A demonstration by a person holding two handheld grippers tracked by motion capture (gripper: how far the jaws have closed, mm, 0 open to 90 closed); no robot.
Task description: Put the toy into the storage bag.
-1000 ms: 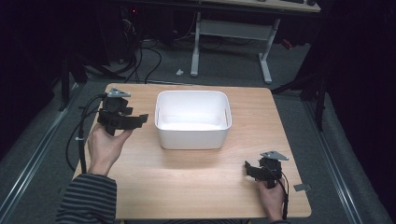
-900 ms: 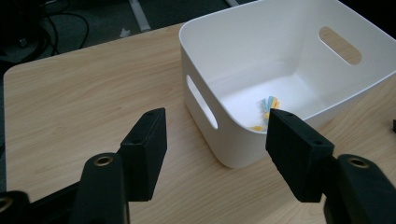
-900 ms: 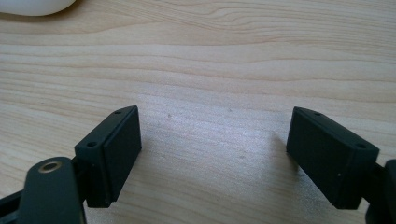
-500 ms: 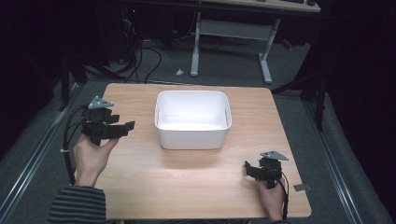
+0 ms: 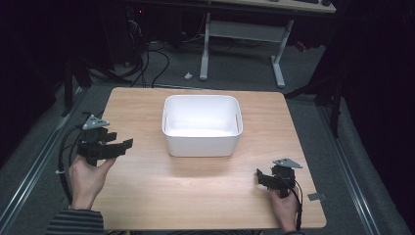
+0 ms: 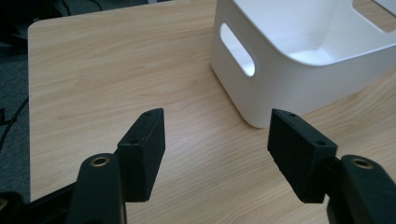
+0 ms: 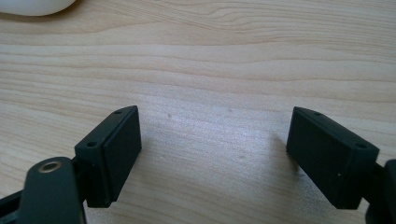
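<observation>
The white bin (image 5: 202, 125) sits in the upper middle of the high view on your table (image 5: 147, 196), its long axis running left to right across the frame, open side up. It is smooth, glossy plastic, rectangular with rounded corners, and an oval handle slot shows in its end wall in the left gripper view. Its far end is cut off at the right edge there. The table is pale wood grain. Your left tool (image 5: 125, 144), at the frame's left, points toward the bin, jaws wide apart and empty. Your right tool (image 5: 260, 177), lower right, also stands wide and empty, low over bare wood.
</observation>
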